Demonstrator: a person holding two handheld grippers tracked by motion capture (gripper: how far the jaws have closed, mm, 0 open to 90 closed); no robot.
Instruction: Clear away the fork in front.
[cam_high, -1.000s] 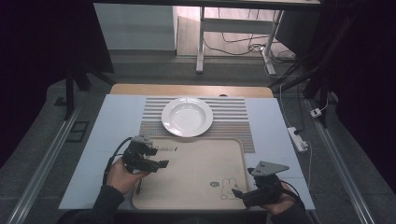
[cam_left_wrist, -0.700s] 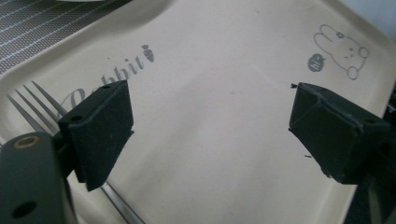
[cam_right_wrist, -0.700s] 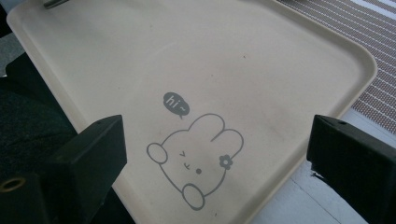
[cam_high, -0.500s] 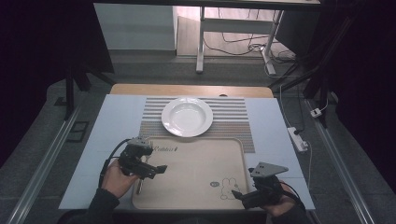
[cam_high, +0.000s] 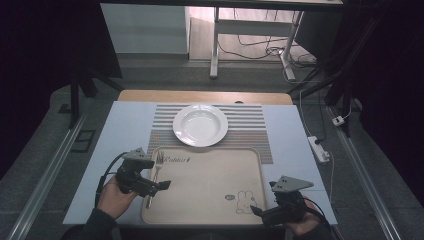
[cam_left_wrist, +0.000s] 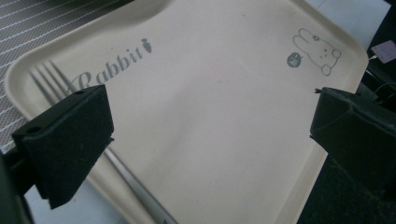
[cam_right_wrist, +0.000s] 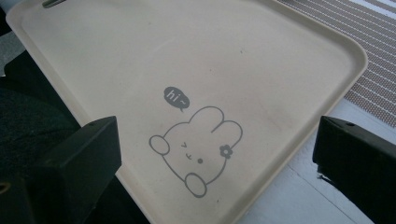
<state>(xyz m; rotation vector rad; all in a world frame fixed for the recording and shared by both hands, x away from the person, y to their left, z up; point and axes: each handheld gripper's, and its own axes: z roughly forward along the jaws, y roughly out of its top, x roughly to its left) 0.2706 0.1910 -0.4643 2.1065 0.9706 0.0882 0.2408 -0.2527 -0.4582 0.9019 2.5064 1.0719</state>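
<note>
Here a slim silver metal fork (cam_high: 154, 176) lies flat along the left edge of a cream rectangular plastic tray (cam_high: 210, 200) printed with the word "Rabbit" and a small rabbit drawing. In the high view its long axis runs from the near side of the table to the far side, almost parallel with the tray's left rim; the tines point away from the person, toward a white round ceramic plate (cam_high: 200, 124), and the handle points back toward the person. The plate sits on a grey-and-white striped woven placemat (cam_high: 250, 131), just beyond the tray's far edge. In the left gripper view the fork's tines (cam_left_wrist: 49, 79) rest inside the tray's corner beside the lettering, and the handle runs down past the near jaw.

The black left gripper (cam_high: 150, 184) hovers over the fork's handle end at the tray's left rim. Its jaws stand wide apart and have just been opening; nothing is clamped between them, and the fork lies loose on the tray below. The black right gripper (cam_high: 262, 212) hangs at the tray's near right corner, by the rabbit drawing (cam_right_wrist: 196, 150). Its jaws have likewise just been opening and stand wide, with only the tray's bare corner seen between them.
</note>
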